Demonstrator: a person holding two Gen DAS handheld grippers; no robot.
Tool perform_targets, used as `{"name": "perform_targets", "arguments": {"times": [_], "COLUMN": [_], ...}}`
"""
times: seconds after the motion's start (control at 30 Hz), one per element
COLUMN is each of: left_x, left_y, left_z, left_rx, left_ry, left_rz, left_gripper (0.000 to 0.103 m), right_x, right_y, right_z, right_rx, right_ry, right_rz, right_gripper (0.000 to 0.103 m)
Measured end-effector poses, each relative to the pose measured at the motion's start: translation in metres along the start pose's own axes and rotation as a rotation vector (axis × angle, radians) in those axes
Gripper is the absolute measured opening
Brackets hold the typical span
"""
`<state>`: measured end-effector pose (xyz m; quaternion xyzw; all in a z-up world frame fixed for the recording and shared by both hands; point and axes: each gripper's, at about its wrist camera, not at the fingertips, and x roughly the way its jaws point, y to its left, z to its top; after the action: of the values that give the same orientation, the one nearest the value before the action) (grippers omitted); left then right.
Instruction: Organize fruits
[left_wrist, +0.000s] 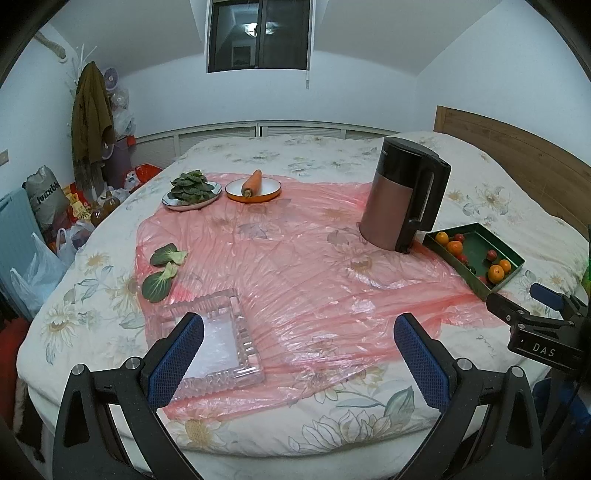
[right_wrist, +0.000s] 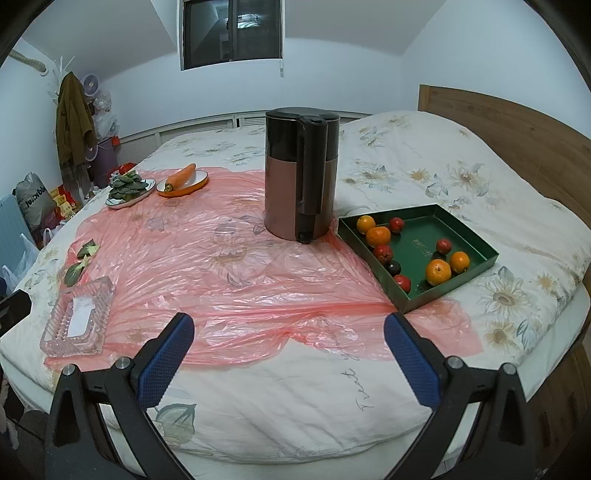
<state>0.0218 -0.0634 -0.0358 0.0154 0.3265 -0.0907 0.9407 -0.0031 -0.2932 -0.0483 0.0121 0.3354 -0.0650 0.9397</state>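
Observation:
A green tray (right_wrist: 476, 242) (left_wrist: 515, 256) on the bed holds several oranges (right_wrist: 438, 272) (left_wrist: 495, 273) and small red fruits (right_wrist: 383, 253). A clear glass dish (left_wrist: 225, 334) (right_wrist: 61, 332) lies near the bed's front left on the pink plastic sheet (left_wrist: 295, 266). My left gripper (left_wrist: 298, 354) is open, hovering over the front of the bed just right of the glass dish. My right gripper (right_wrist: 289, 350) is open too, above the bed's front edge, short of the tray; it also shows at the right edge of the left wrist view (left_wrist: 532, 306).
A brown and black kettle (right_wrist: 301, 173) (left_wrist: 404, 194) stands left of the tray. Farther back sit a plate of greens (left_wrist: 192, 190) and an orange dish with a carrot (left_wrist: 253, 186). Two loose green leaves (left_wrist: 162, 271) lie beyond the glass dish. Bags clutter the floor at left.

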Motion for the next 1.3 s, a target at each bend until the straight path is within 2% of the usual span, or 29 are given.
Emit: {"name": "perform_targets", "arguments": {"times": [1.3], "left_x": [0.0074], "left_y": [0.0037], "left_z": [-0.0042], "left_rx": [-0.006], "left_ry": [0.025], "left_rz": [-0.019], "left_gripper": [0.101], "right_x": [0.0013], "right_y": [-0.0018], "right_z": [-0.0003], "right_rx": [0.002], "right_ry": [0.009], "right_rz": [-0.005], "right_gripper": [0.103]}}
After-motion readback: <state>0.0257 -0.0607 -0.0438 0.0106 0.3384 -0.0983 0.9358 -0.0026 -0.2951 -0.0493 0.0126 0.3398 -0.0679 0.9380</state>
